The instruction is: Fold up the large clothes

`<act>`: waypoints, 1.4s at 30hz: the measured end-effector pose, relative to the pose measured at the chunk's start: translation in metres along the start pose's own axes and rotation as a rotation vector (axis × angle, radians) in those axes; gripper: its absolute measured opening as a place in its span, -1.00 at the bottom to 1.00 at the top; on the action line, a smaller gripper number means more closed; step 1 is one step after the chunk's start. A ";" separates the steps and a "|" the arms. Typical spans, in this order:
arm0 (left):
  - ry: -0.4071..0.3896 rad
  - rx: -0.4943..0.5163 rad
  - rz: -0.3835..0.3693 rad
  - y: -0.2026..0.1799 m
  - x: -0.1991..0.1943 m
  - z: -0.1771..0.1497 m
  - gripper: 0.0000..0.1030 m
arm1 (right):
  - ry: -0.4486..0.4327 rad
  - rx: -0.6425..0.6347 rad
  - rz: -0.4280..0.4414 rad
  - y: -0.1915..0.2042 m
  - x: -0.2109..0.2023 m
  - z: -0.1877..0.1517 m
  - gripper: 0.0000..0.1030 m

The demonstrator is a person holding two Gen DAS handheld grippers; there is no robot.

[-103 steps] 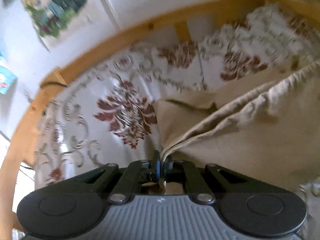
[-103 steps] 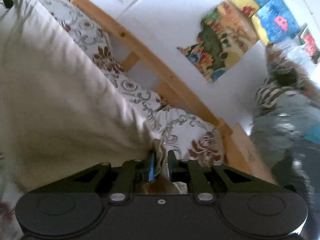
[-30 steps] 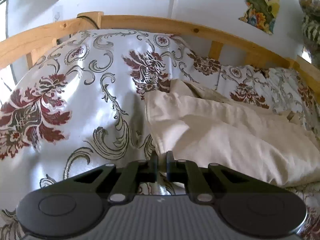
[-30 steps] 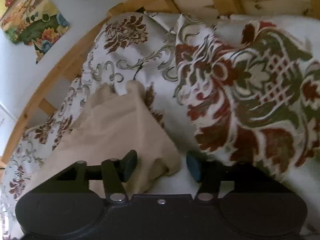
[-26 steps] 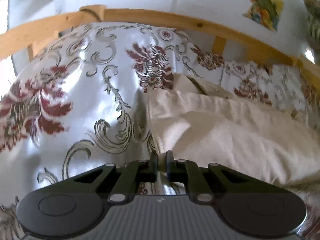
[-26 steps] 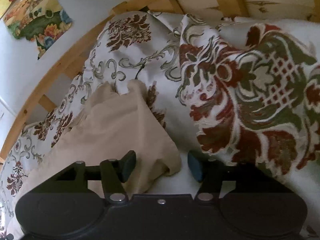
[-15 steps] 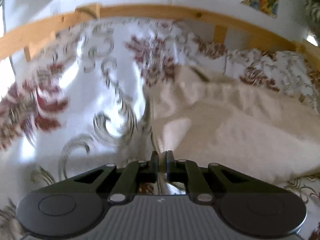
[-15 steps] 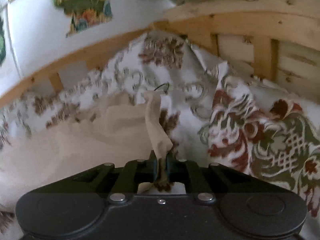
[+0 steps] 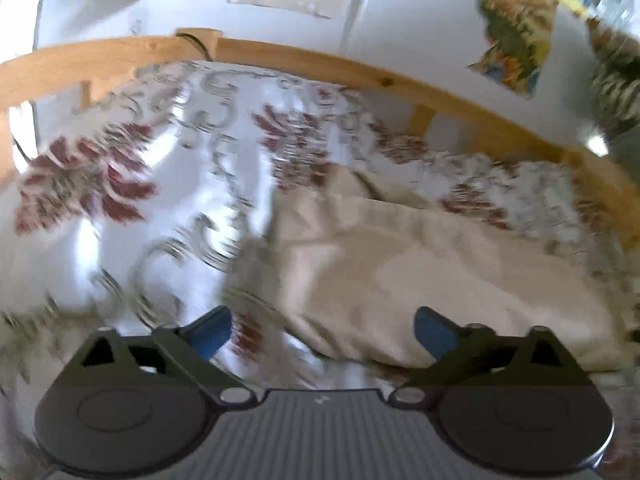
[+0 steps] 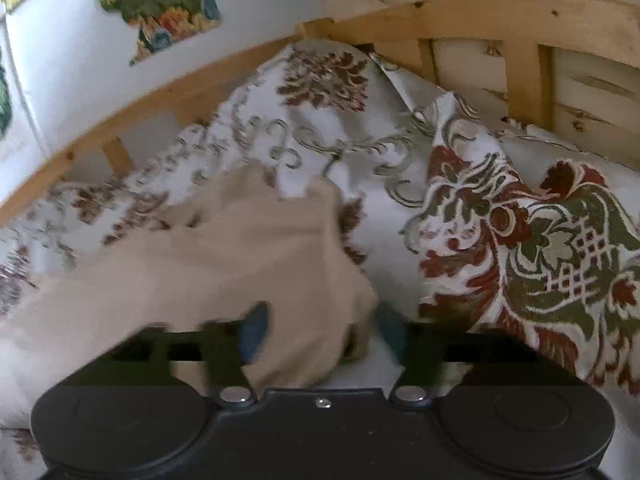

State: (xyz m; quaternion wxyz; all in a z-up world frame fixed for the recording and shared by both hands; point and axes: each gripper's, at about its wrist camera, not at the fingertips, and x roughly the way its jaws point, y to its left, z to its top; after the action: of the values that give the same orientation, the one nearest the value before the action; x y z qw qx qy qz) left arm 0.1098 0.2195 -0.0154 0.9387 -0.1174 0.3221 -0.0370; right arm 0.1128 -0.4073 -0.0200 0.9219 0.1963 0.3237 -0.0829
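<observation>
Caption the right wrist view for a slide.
Right gripper, jaws just opened, straddles a corner of the beige garment on the floral bedspread.

A white bedspread (image 9: 120,240) patterned with dark red blooms and grey-green scrolls covers the bed. A pale wooden bed rail (image 9: 320,64) curves along its far edge — slatted at the right end (image 10: 520,80). Colourful posters (image 9: 516,32) hang on the white wall (image 9: 420,20) beyond — one with torn edges (image 10: 160,4).
</observation>
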 end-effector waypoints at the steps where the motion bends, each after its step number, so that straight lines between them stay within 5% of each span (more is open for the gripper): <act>1: 0.009 -0.018 -0.051 -0.003 0.000 -0.005 0.99 | 0.014 0.025 0.020 0.001 -0.005 -0.002 0.63; 6: 0.111 -0.214 -0.193 -0.005 0.037 -0.015 0.99 | 0.125 0.174 0.111 -0.003 0.001 -0.015 0.64; 14: 0.078 -0.436 -0.076 0.016 0.080 -0.014 0.93 | 0.011 0.328 0.138 -0.027 0.034 -0.016 0.60; 15: 0.074 -0.442 -0.054 0.016 0.082 -0.013 0.67 | -0.005 0.332 0.132 -0.027 0.036 -0.016 0.55; 16: 0.082 -0.440 -0.027 0.016 0.084 -0.010 0.48 | -0.017 0.329 0.111 -0.026 0.036 -0.016 0.24; 17: 0.087 -0.440 0.000 0.015 0.085 -0.008 0.07 | -0.014 0.323 0.089 -0.029 0.038 -0.016 -0.13; 18: 0.086 -0.444 0.031 0.015 0.084 -0.006 -0.43 | -0.014 0.327 0.093 -0.030 0.038 -0.016 -0.17; 19: 0.071 -0.455 0.049 0.016 0.081 -0.005 -0.70 | -0.020 0.341 0.104 -0.032 0.036 -0.017 -0.32; 21: 0.043 -0.489 0.033 0.022 0.073 -0.004 -0.92 | -0.026 0.341 0.095 -0.032 0.028 -0.015 -0.63; 25: -0.001 -0.453 0.052 0.016 0.047 -0.002 -0.96 | -0.012 0.274 0.056 -0.025 0.002 -0.010 -0.83; 31: 0.051 -0.414 0.026 0.027 0.026 -0.013 -0.95 | 0.019 0.210 -0.001 -0.018 -0.036 -0.019 -0.83; 36: 0.035 -0.361 -0.008 0.028 0.027 -0.019 -0.82 | 0.027 0.174 -0.095 -0.019 -0.025 -0.021 -0.32; 37: 0.028 -0.338 -0.011 0.025 0.028 -0.019 -0.76 | 0.018 0.162 -0.108 -0.017 -0.024 -0.021 -0.08; 39: 0.019 -0.330 -0.036 0.023 0.029 -0.021 -0.22 | -0.015 0.104 -0.158 -0.007 -0.026 -0.021 0.28; 42: 0.026 -0.333 -0.060 0.019 0.035 -0.025 0.00 | -0.106 -0.059 -0.221 0.022 -0.030 -0.023 0.35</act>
State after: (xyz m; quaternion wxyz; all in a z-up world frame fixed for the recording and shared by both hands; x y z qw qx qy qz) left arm 0.1219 0.2284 -0.0598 0.9005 -0.2805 0.3321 -0.0126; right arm 0.0827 -0.3770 -0.0109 0.9283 0.1276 0.2963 -0.1849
